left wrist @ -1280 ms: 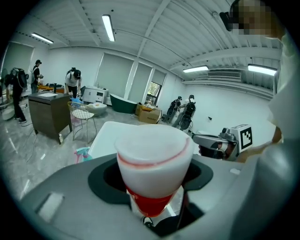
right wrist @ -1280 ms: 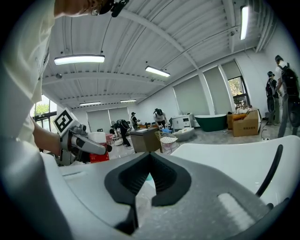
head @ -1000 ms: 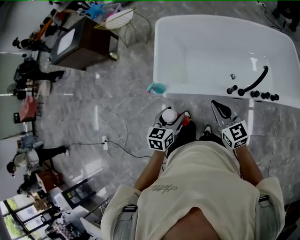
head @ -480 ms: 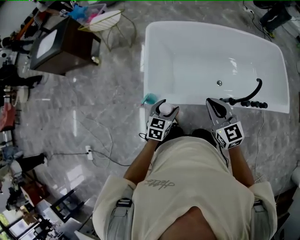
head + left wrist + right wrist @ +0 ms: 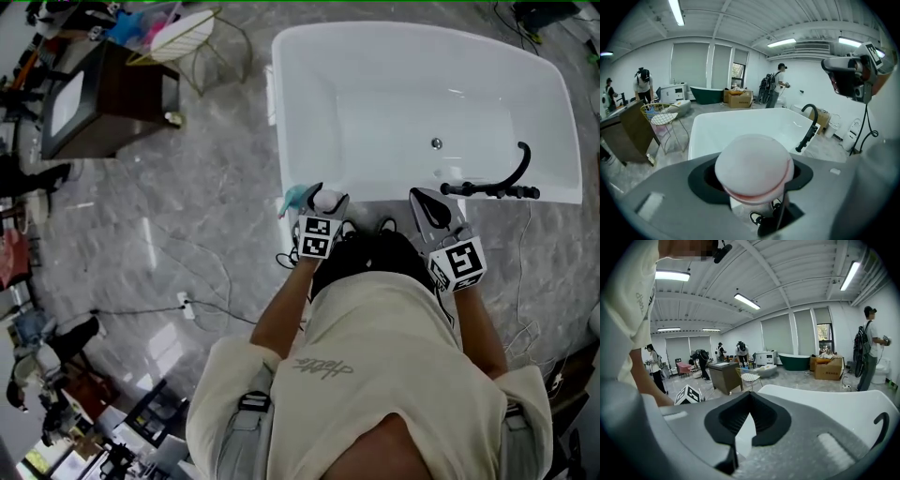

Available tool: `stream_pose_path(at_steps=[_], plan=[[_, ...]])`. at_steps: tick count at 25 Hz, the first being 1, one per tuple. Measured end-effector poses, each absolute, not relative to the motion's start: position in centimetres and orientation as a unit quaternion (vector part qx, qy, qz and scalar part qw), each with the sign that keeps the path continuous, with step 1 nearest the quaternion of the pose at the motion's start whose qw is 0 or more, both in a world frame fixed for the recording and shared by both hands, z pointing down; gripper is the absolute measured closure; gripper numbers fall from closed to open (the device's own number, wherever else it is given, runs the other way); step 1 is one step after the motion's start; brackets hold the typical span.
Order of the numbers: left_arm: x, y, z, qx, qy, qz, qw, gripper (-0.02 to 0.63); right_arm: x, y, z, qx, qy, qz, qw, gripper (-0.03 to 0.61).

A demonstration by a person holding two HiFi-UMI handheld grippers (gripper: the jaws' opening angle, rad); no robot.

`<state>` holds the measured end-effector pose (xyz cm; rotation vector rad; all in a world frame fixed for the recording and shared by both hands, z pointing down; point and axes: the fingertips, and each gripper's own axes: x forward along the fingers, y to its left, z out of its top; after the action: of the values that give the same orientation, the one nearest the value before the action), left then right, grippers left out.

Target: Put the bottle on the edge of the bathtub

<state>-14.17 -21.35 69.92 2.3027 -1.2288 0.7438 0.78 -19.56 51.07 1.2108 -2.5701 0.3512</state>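
Presently, item one: bottle [image 5: 327,199] [image 5: 753,166], with a white body, a domed white cap and a pinkish band under the cap. It stands upright in my left gripper [image 5: 323,202] [image 5: 754,187], whose jaws are clamped round it just below the cap, in the rounded black cradle of the pads. It sits at the near edge of the bathtub [image 5: 403,194] [image 5: 740,124] [image 5: 825,401], towards that edge's left end; whether it touches the rim I cannot tell. Item two: the bathtub is glossy white and smooth, a rectangle with rounded corners and a broad flat rim. Its basin holds one small round metal fitting [image 5: 436,143]. A curved black faucet [image 5: 514,173] [image 5: 808,124] stands on the near rim at the right. Item three: my right gripper [image 5: 433,210] [image 5: 750,400] has grey jaws with ribbed black pads. The jaws are brought together with nothing between them, and it points at the near rim beside the faucet. Sundries on the veined grey marble floor: a teal object [image 5: 294,199] just left of the bottle, a wire chair [image 5: 192,33] [image 5: 658,119], and a dark cabinet [image 5: 103,94].
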Motion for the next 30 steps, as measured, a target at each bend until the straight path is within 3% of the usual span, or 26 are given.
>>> stream_pose_path(at_steps=[30], plan=[[-12.3,-22.7,73.8,0.814,-0.412,0.357,0.198,0.307,3.5,-21.2,53.4,0.396,-0.891,0.174,0.14,0.577]])
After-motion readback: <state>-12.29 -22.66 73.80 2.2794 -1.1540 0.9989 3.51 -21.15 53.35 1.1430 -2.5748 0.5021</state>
